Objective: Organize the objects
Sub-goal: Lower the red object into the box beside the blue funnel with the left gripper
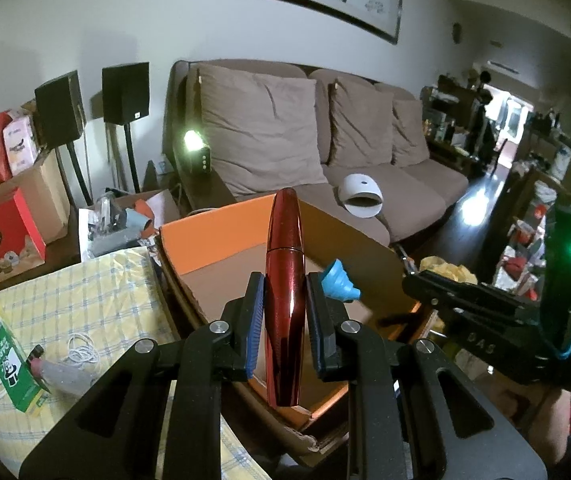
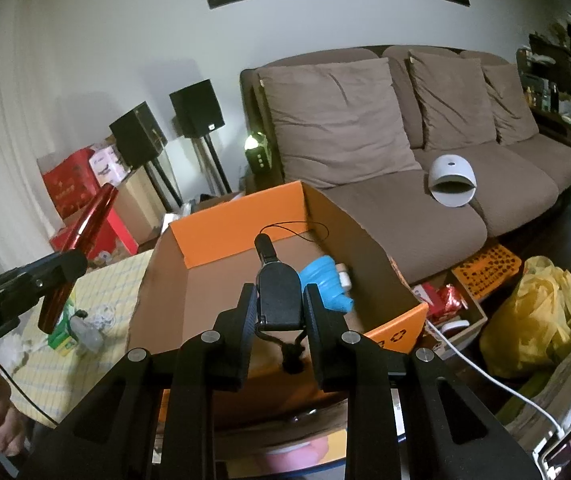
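We hold two small things over the orange cardboard box [image 2: 241,224], and both call for care in the grip. Our left gripper [image 1: 284,312] pinches a glossy red tube [image 1: 283,296], tapered at both ends, which stands nearly upright between the pads just above the near side of the box. We judge it light and stiff, but its polished, rounded skin looks slippery, so the widest part of the body, where the pads sit now, seems the safest place to hold; nearer either tip it would likely squirt out. A seam below its upper part suggests a cap, which might pull loose if we took it there. Our right gripper [image 2: 279,308] is closed on a small black device [image 2: 279,294] with a short stub on top and a thin cord trailing from it, held over the middle of the box. That one looks light and hard, with flat sides that give the pads a sure seat; the loose cord [image 2: 297,228] is the part that could snag on the box wall. Inside the box, by its right wall, lies a blue ribbed funnel [image 2: 325,284], seemingly soft and bendable. Left of the box, on the yellow checked cloth [image 1: 85,292], a green carton [image 1: 9,364] is not yet put away.
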### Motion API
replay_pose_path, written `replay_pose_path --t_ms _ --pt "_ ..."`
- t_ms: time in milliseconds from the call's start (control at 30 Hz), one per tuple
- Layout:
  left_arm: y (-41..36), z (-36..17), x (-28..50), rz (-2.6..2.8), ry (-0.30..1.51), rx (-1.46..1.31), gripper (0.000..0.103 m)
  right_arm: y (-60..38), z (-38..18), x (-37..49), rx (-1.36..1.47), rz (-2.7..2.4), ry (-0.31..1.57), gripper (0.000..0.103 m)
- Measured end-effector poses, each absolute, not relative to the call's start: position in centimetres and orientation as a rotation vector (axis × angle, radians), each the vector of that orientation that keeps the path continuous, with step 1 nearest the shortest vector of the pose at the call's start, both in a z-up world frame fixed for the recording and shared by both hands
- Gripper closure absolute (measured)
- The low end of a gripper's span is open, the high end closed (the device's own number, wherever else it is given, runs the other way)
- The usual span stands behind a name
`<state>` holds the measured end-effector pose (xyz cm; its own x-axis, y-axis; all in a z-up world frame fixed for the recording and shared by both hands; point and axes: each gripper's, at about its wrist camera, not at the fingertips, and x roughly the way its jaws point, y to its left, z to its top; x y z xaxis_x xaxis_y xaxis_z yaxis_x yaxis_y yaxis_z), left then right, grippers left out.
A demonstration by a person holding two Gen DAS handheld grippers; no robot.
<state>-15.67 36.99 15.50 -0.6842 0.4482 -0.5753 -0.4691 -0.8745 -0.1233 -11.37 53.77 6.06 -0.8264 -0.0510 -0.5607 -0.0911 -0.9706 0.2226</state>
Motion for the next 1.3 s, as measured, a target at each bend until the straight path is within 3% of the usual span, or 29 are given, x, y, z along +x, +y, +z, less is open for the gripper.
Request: replay_pose_path --t_ms 533,1300 --pt "38.3 15.4 -17.3 2.456 -0.025 -0.870 0.084 53.4 5.3 -12.0 -0.968 2.958 0.362 0.080" --pt "40.1 13.2 -18.2 2.463 0.039 -0.912 0.084 52.4 5.3 -12.3 -0.977 2.987 0.343 0.080"
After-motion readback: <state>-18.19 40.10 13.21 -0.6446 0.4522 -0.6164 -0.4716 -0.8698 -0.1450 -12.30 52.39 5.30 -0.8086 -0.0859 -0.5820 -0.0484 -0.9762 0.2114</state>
